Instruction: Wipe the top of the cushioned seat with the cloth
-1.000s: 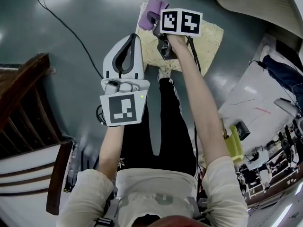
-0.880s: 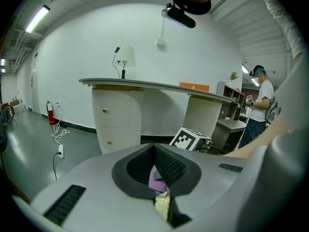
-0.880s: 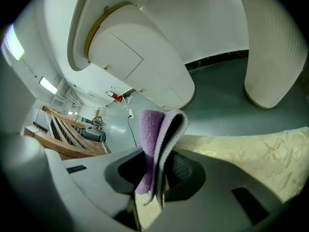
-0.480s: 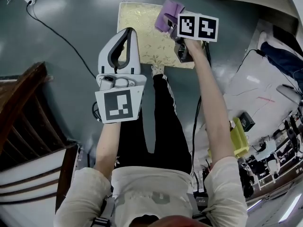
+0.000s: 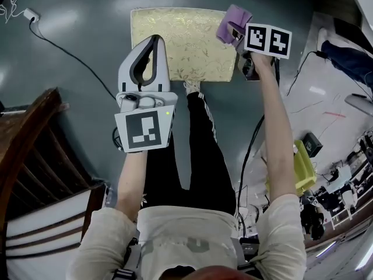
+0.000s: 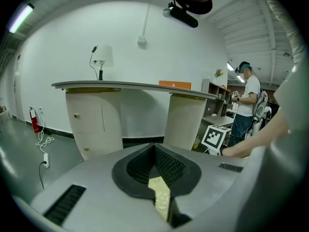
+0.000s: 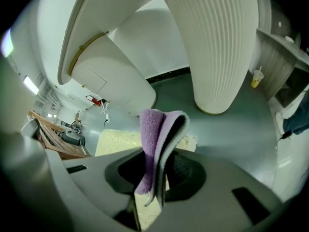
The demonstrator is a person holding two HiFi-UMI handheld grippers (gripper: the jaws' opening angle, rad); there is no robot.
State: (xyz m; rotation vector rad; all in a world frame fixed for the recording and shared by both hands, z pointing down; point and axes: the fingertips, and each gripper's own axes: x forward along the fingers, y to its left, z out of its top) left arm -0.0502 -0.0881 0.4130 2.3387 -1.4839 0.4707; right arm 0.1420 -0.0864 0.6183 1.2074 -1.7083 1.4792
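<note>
The cushioned seat (image 5: 186,45) is a gold patterned square on the grey floor, seen from above. My right gripper (image 5: 238,32) is shut on a folded purple cloth (image 5: 231,22) at the seat's far right corner. In the right gripper view the cloth (image 7: 161,139) sticks up from between the jaws, with the seat (image 7: 116,141) behind and to the left. My left gripper (image 5: 155,41) hangs over the seat's left near part, shut and empty. A sliver of the seat (image 6: 161,197) shows through the left gripper's (image 6: 161,180) jaws.
A dark wooden chair (image 5: 32,139) stands at the left. A cable (image 5: 70,51) runs over the floor to a power strip (image 5: 30,15). White curved counters (image 6: 130,86) and a ribbed pillar (image 7: 222,47) rise beyond the seat. Another person (image 6: 248,100) stands at the right, near cluttered benches (image 5: 344,179).
My right gripper has carried the cloth rightward along the seat's far side, from its left corner to its right corner. The left gripper has stayed over the seat's left part.
</note>
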